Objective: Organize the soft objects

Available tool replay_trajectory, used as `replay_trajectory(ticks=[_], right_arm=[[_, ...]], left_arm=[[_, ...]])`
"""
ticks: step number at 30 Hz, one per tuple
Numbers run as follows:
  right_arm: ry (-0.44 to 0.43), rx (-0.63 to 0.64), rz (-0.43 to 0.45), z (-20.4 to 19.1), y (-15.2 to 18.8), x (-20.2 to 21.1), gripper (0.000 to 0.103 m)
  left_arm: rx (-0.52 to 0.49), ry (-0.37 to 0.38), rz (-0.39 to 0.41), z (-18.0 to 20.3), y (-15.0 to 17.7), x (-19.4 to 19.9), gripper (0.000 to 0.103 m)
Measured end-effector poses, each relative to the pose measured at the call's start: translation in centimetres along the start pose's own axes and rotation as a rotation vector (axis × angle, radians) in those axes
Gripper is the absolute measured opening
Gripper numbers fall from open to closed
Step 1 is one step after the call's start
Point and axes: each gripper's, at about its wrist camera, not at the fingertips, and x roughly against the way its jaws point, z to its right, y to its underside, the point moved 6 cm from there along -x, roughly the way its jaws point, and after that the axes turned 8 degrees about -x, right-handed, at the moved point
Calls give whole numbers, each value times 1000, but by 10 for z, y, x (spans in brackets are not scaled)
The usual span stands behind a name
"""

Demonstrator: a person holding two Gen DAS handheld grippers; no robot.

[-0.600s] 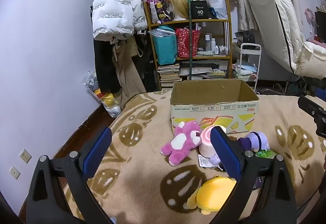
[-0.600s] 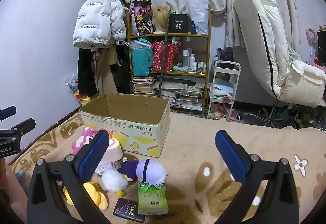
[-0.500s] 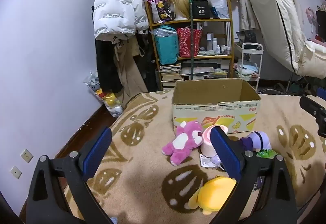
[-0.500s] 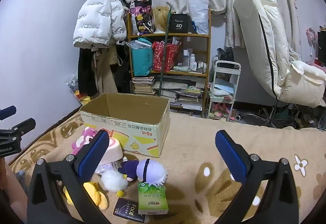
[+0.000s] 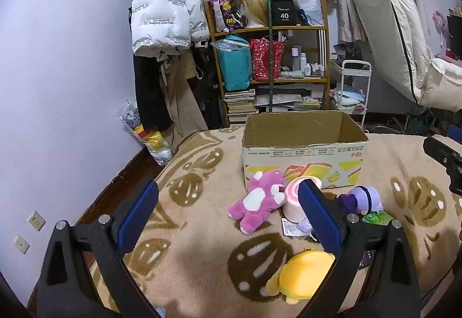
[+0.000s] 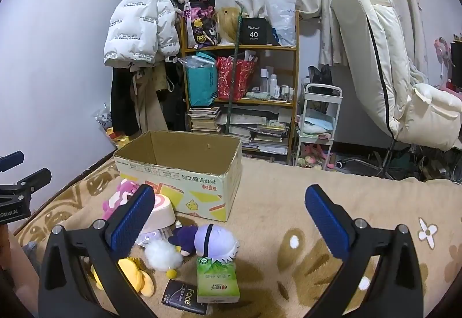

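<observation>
An open, empty cardboard box (image 5: pixel 303 141) (image 6: pixel 184 170) stands on the patterned blanket. In front of it lie a pink bear plush (image 5: pixel 257 201) (image 6: pixel 119 196), a pink roll-cake plush (image 5: pixel 294 193) (image 6: pixel 161 209), a purple-haired doll (image 5: pixel 363 198) (image 6: pixel 208 240), a yellow plush (image 5: pixel 303 274) (image 6: pixel 135 274) and a white pompom (image 6: pixel 161 254). My left gripper (image 5: pixel 228 217) is open and empty, held above the blanket short of the toys. My right gripper (image 6: pixel 231 219) is open and empty, above the doll and right of the box.
A green tissue pack (image 6: pixel 216 279) and a black "Face" packet (image 6: pixel 182 296) lie by the doll. A shelf (image 5: pixel 271 69) with bags and books, a hanging white jacket (image 5: pixel 164 11), a small cart (image 6: pixel 317 127) and a leaning mattress (image 6: pixel 384 58) stand behind.
The left gripper has drifted slightly, shifting its view a little to the right. The right gripper and the toys have not moved.
</observation>
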Motion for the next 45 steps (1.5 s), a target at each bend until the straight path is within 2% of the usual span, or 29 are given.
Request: replay_trajectory(ticks=[45], right_arm=[[13, -4, -10, 0, 11, -6, 103]], left_arm=[[-14, -1, -18, 3, -1, -4, 96]])
